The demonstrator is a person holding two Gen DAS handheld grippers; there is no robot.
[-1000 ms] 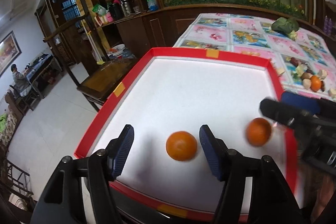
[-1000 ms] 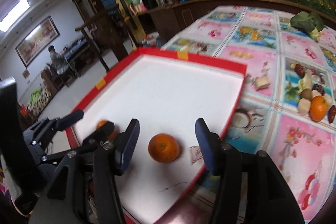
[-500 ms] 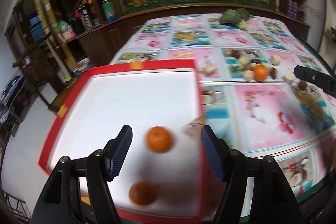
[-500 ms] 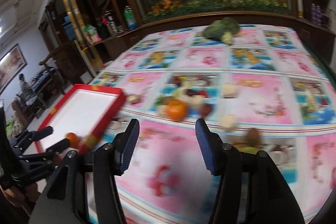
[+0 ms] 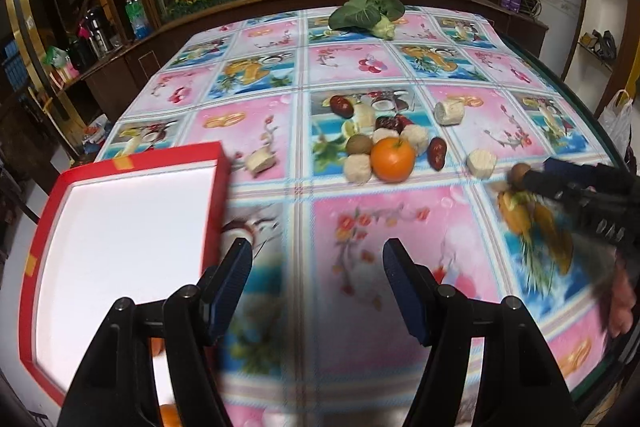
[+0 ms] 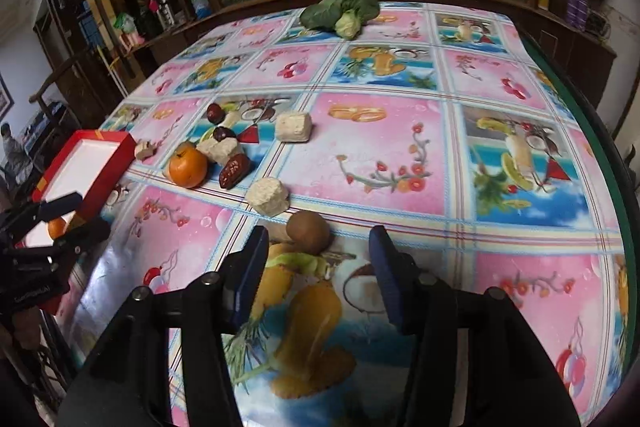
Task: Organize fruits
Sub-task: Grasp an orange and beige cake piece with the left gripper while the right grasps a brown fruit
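A red tray with a white floor (image 5: 48, 203) lies at the table's left edge; it also shows in the right wrist view (image 6: 128, 147). Two oranges lie in it, one half hidden behind my left gripper's arm (image 5: 156, 347). Another orange (image 5: 392, 159) (image 6: 188, 167) sits on the tablecloth among dates and pale chunks. My left gripper (image 5: 316, 279) is open and empty above the cloth, right of the tray. My right gripper (image 6: 316, 267) is open, with a brown round fruit (image 6: 308, 231) just ahead between its fingertips; it also shows in the left wrist view (image 5: 520, 175).
A leafy green vegetable (image 5: 368, 13) lies at the table's far end. Dates (image 6: 234, 169) and pale chunks (image 6: 268, 195) are scattered mid-table. The table's green edge (image 6: 616, 187) runs on the right. Shelves with bottles stand beyond the left side.
Both grippers have swung right, away from the tray toward the table's middle. The right gripper has come up to the brown fruit. The two oranges stay in the tray.
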